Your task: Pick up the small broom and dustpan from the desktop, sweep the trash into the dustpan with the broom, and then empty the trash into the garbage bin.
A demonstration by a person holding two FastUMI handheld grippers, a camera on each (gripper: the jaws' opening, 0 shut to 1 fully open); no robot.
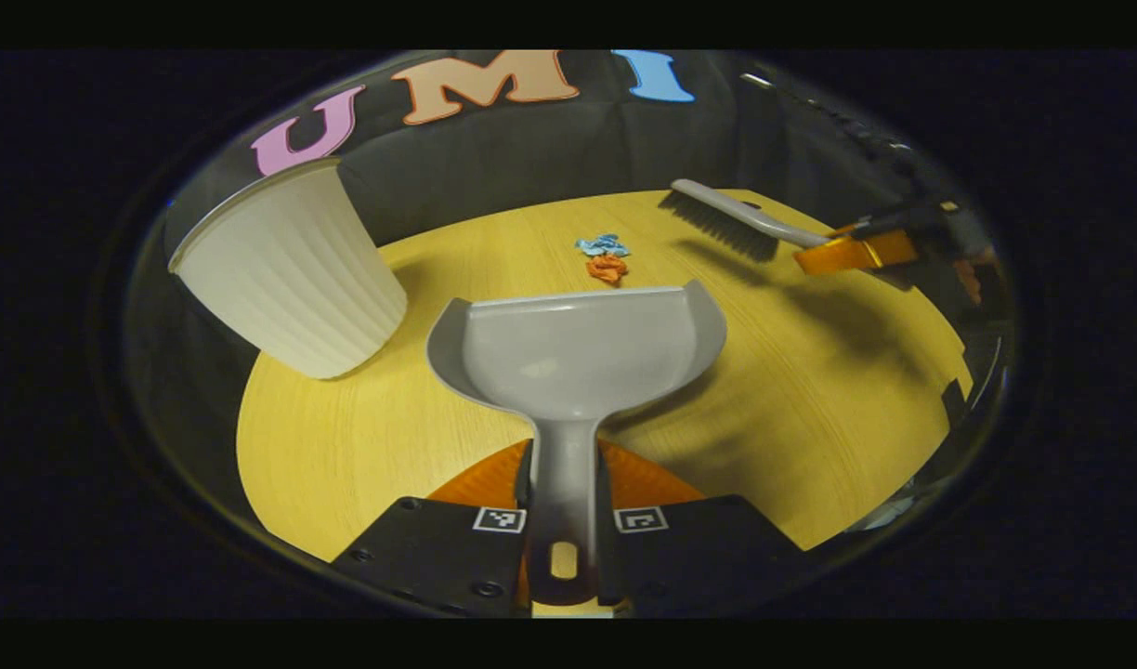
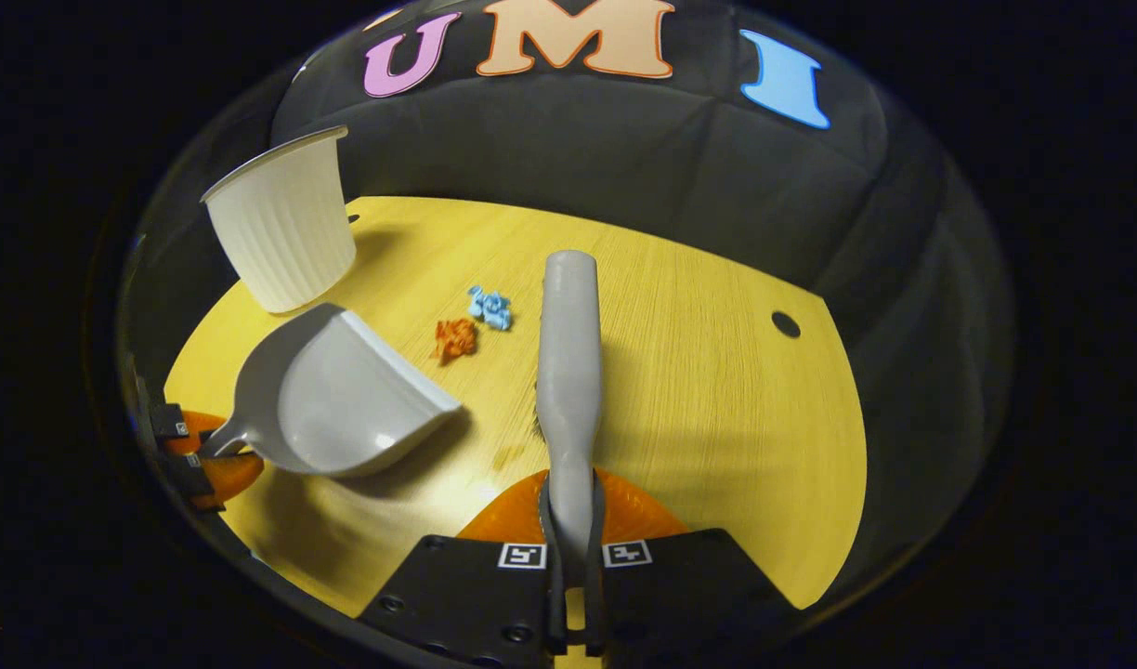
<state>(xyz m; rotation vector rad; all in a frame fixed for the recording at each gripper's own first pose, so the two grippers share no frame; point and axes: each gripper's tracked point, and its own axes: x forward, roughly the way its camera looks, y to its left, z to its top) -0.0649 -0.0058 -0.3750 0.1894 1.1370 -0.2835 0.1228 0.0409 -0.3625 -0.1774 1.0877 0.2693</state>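
My left gripper (image 1: 565, 506) is shut on the handle of the grey dustpan (image 1: 578, 348), whose open mouth points at the trash. The trash is a blue crumpled scrap (image 1: 603, 245) and an orange one (image 1: 607, 268), lying together on the yellow desktop (image 1: 838, 372) just beyond the pan's lip. My right gripper (image 2: 570, 530) is shut on the grey broom (image 2: 568, 372), whose handle runs away from me above the table. In the left gripper view the broom (image 1: 731, 220) hangs bristles down at the far right, held by the right gripper (image 1: 847, 253). The dustpan (image 2: 346, 395) and left gripper (image 2: 206, 460) show at the left of the right gripper view.
A white ribbed garbage bin (image 1: 290, 269) stands at the table's left rear, also seen as the bin (image 2: 282, 223) in the right gripper view. A small round hole (image 2: 785, 324) sits in the desktop near its right edge. The black cloth wall closes the back.
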